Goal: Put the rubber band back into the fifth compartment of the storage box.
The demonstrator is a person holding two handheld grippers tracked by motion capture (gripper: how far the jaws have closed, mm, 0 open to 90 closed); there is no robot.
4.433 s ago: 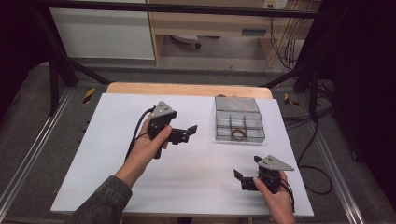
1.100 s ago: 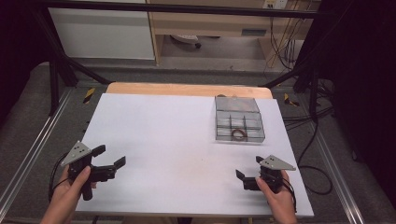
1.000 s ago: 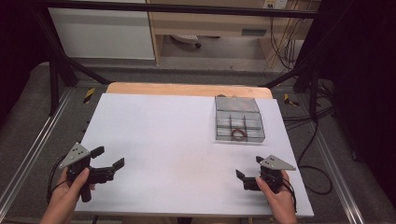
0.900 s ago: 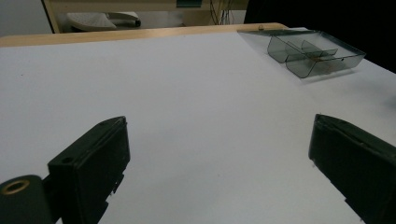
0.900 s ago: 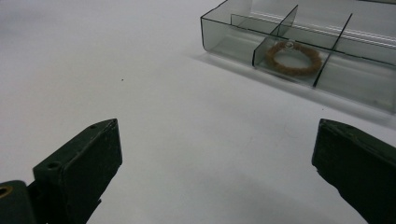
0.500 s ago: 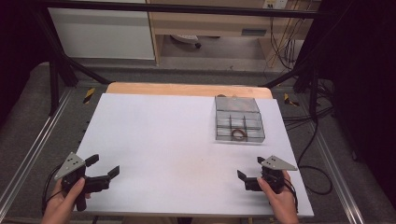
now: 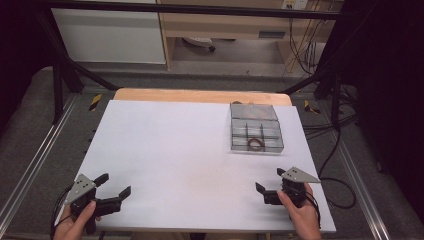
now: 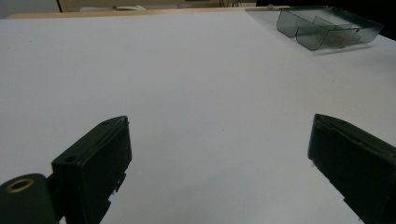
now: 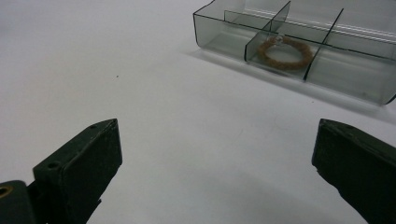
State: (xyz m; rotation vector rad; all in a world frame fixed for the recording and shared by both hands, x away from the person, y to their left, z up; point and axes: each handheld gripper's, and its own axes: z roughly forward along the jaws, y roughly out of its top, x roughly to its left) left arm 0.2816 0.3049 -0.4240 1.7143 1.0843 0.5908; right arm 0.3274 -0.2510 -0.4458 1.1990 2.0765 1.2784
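Both pairs of jaws stand wide apart and hold nothing, with bare white table between them.

The left gripper (image 7: pixel 111 192) sits at the near left corner of the table (image 7: pixel 185 150), about 7 o'clock in the high view, held in a hand (image 7: pixel 75 225) and pointing toward 2 o'clock. In the left gripper view, the box (image 8: pixel 327 28) lies far off at 1 o'clock.

The right gripper (image 7: pixel 269 186) sits at the near right edge, about 5 o'clock, held in the other hand (image 7: pixel 302 217), its jaws facing 9 o'clock.

In the right gripper view, the box (image 9: pixel 299 46) lies ahead at 1 o'clock. It is a clear, smoky tray split into compartments, and a brown ring (image 9: pixel 286 52) lies flat in the middle compartment of its near row. In the high view the box (image 7: pixel 256 128) is at 1 o'clock on the table, well apart from both grippers, with the ring (image 7: pixel 255 144) in its near row.

Risks, as a judgement: the compartment walls stand close around the ring, so wide jaws coming in could catch a divider and push or tip the light box. The ring lies flat on the floor of its compartment, so a shallow pinch could slip off it.
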